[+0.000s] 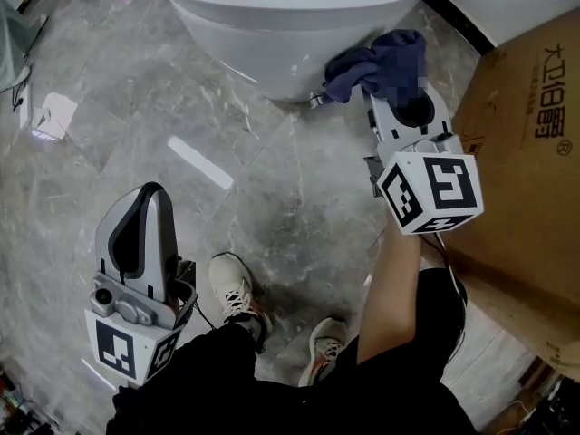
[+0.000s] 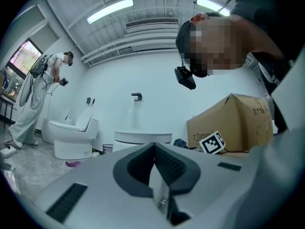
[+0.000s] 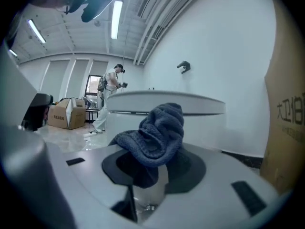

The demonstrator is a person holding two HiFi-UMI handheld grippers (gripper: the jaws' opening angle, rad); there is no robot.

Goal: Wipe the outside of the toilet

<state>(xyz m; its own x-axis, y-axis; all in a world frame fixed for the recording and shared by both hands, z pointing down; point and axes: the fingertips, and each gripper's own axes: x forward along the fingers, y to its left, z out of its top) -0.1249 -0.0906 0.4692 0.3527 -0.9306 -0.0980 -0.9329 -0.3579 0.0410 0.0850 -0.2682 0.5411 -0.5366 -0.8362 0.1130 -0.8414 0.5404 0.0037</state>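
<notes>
**Blue cloth at the base of the toilet bowl, left gripper idle**

From the head view, the glossy white ceramic toilet (image 1: 272, 21) fills the top of the picture. Its rounded outer wall curves down to the grey marbled stone floor (image 1: 181, 107). The right gripper (image 1: 391, 96) reaches in low at the bowl's right side with a crumpled dark blue terry cloth (image 1: 362, 66) bunched at its tip. The cloth lies against the lower outside of the bowl or just beside it; I cannot tell whether it touches. A large brown cardboard box (image 1: 530, 152) stands to the right. The left gripper (image 1: 149, 198) hangs well apart from the toilet, down near the person's white sneakers (image 1: 234, 288).

In the left gripper view, the two jaws sit pressed together with nothing between them. The toilet's flat white rim shows beyond them.

In the right gripper view, the jaws are clamped on the blue cloth, which bulges up above the dark pads in soft folds. The toilet's pale rim and smooth side stand close behind it.
</notes>
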